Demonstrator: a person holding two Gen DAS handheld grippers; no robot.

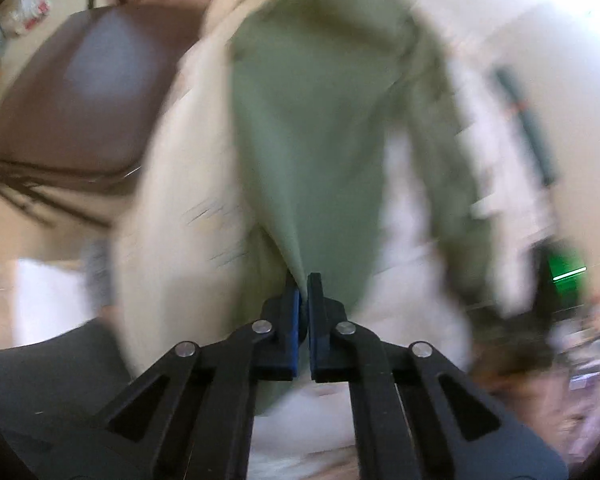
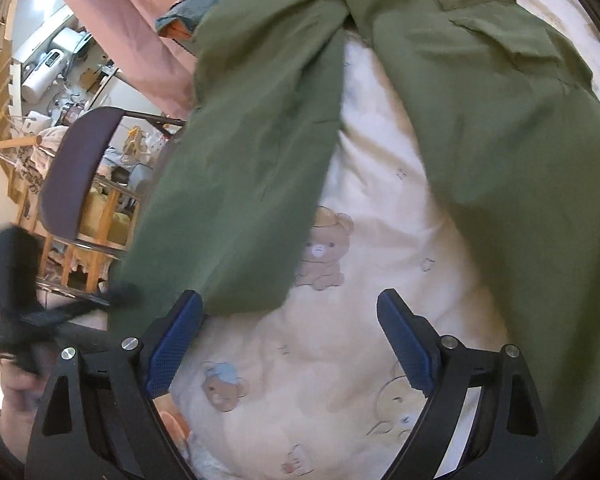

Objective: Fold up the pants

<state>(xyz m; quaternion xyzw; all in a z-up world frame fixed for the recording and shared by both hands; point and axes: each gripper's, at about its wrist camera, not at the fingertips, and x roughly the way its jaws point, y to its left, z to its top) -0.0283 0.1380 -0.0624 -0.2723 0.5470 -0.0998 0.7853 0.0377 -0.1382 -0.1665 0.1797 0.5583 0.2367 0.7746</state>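
On the cream bedcover printed with little bears (image 2: 332,344) the olive-green cotton pants (image 2: 480,112) lie spread out, both legs splayed apart in a V with the cover showing between them, so I judge the fold barely begun: no leg is laid over the other yet, and all the folding proper is still to do. My left gripper (image 1: 305,285) has its blue-padded fingers pressed together on a pinch of the green cloth, seemingly near a leg end, though the left wrist view is blurred. My right gripper (image 2: 290,300) stands with its fingers spread wide and nothing between them, one pad just beside the hem of the nearer leg, above the cover. I see no basket, box or other container near the pants, so nothing to report there.
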